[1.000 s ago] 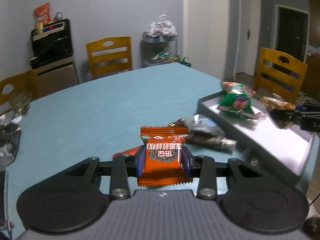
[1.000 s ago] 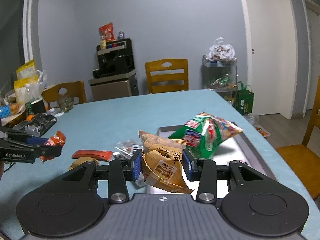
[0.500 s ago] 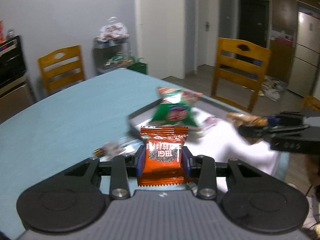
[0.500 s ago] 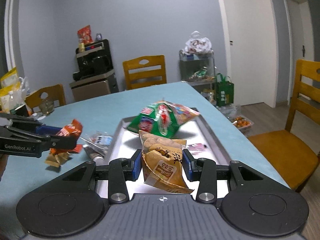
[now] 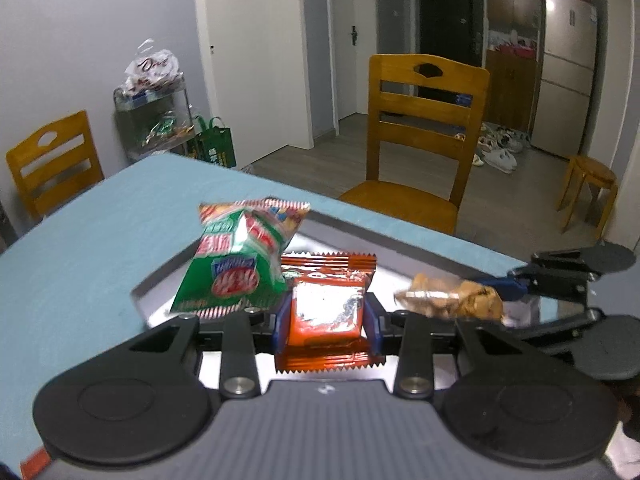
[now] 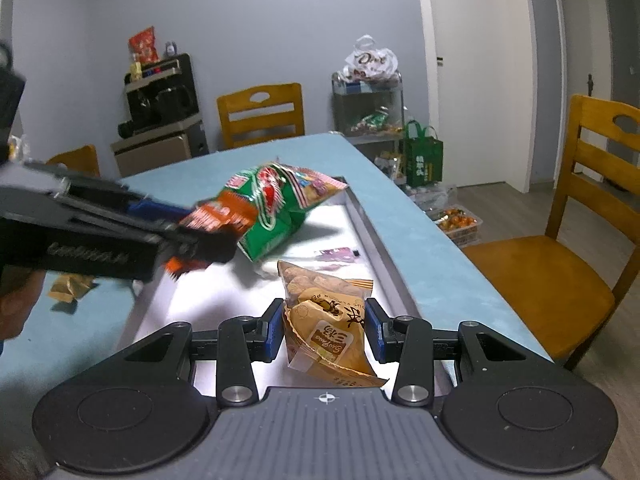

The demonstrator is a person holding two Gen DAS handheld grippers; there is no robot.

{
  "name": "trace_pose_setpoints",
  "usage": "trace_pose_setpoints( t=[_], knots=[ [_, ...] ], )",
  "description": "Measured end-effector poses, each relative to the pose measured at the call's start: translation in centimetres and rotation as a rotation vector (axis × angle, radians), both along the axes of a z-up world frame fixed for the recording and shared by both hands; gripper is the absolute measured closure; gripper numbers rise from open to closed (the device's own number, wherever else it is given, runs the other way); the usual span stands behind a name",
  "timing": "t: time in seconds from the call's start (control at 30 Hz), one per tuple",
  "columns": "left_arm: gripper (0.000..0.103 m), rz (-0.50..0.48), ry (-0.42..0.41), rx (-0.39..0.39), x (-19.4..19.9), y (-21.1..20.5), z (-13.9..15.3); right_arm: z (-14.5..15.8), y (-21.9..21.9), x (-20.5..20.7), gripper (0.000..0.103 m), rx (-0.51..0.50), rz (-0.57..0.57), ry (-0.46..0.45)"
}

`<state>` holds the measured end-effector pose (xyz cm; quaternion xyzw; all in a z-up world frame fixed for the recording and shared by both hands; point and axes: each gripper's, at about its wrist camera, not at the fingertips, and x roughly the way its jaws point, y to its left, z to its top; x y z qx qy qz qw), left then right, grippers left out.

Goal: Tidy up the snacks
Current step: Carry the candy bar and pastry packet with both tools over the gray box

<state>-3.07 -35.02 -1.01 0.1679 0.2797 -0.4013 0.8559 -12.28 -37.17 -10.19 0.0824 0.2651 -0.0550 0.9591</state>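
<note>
- The left gripper [image 5: 326,318] was clamped on a shiny orange snack packet [image 5: 326,312], over the near part of the silver metal tray [image 6: 384,264].
- The right gripper [image 6: 326,330] was clamped on a tan crinkly snack bag [image 6: 326,320] above the tray's near end.
- Only the right view showed a small tan wrapper [image 6: 68,286] on the blue tablecloth [image 6: 416,240], left of the tray.
- Only the left view showed the fridge [image 5: 568,80].
- A puffy green chip bag [image 5: 236,264] filled the tray's far end; the middle lay bare.

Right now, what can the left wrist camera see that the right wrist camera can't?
Only the left wrist view shows the fridge and a wooden stool. Only the right wrist view shows the black coffee machine and a tan wrapper on the tablecloth. Both show the tray, the green snack bag, the left gripper holding the orange packet, and the right gripper holding the brown packet.
</note>
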Motion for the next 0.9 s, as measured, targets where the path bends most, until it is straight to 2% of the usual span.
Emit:
trace_pose_setpoints(
  t=[0.17,0.4,0.73,0.9],
  knots=[
    [0.068,-0.013,-0.014,0.021,1.6,-2.3,-0.2,-0.3,-0.5,0.8,0.061,0.007,-0.016,0.02],
    [0.068,0.002,-0.006,0.011,2.8,-4.9,-1.5,-0.8,-0.2,1.3,0.061,-0.006,-0.016,0.044],
    [0.068,0.023,0.032,0.064,4.9,-6.6,-4.1,-1.0,0.0,1.9,0.06,-0.028,-0.014,0.059],
    [0.068,0.026,0.05,0.063,5.3,-6.7,-4.9,-1.2,0.2,2.1,0.06,-0.039,-0.013,0.061]
  ],
)
